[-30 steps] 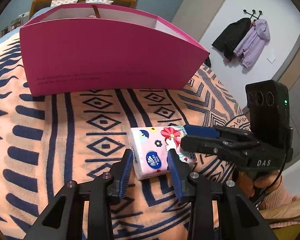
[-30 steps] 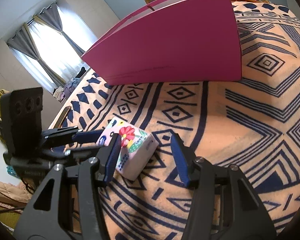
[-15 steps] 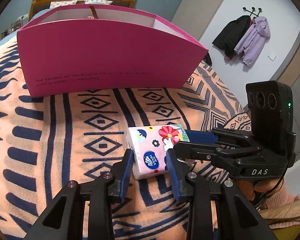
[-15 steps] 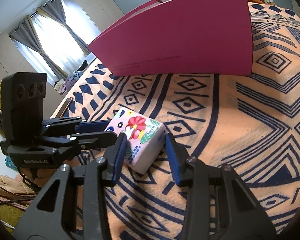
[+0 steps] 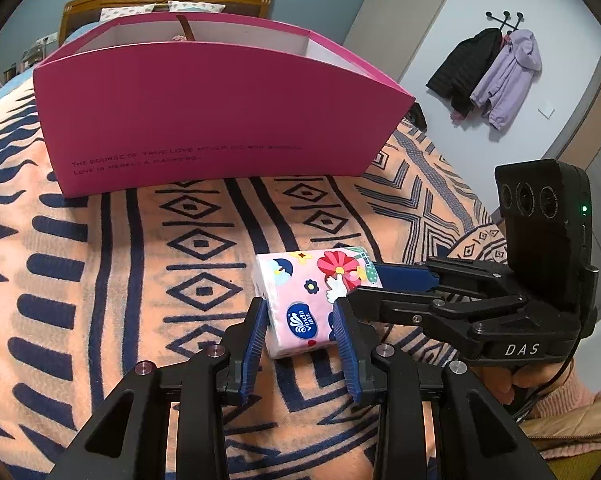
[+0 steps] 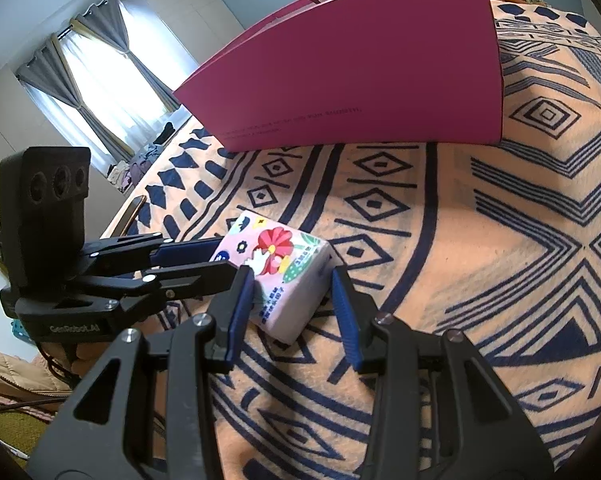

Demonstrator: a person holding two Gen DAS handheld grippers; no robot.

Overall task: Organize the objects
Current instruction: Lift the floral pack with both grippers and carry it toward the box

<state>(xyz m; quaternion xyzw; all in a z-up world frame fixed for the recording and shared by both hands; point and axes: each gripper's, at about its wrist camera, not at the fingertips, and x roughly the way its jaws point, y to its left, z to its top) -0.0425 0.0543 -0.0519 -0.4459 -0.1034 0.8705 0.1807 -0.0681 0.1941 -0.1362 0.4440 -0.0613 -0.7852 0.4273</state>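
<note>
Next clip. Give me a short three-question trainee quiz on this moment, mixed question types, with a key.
1. True or false: the tissue pack lies inside the pink box.
2. Which grippers have fingers on both sides of the pack? A) left gripper only B) right gripper only C) both
3. Fill in: the pack lies on the patterned ___.

Key: 1 false, it lies on the blanket in front of the box. 2 C. 3 blanket.

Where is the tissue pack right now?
In both wrist views the tissue pack lies on the patterned blanket in front of the pink box, bracketed by the left tongs and right tongs.
</note>
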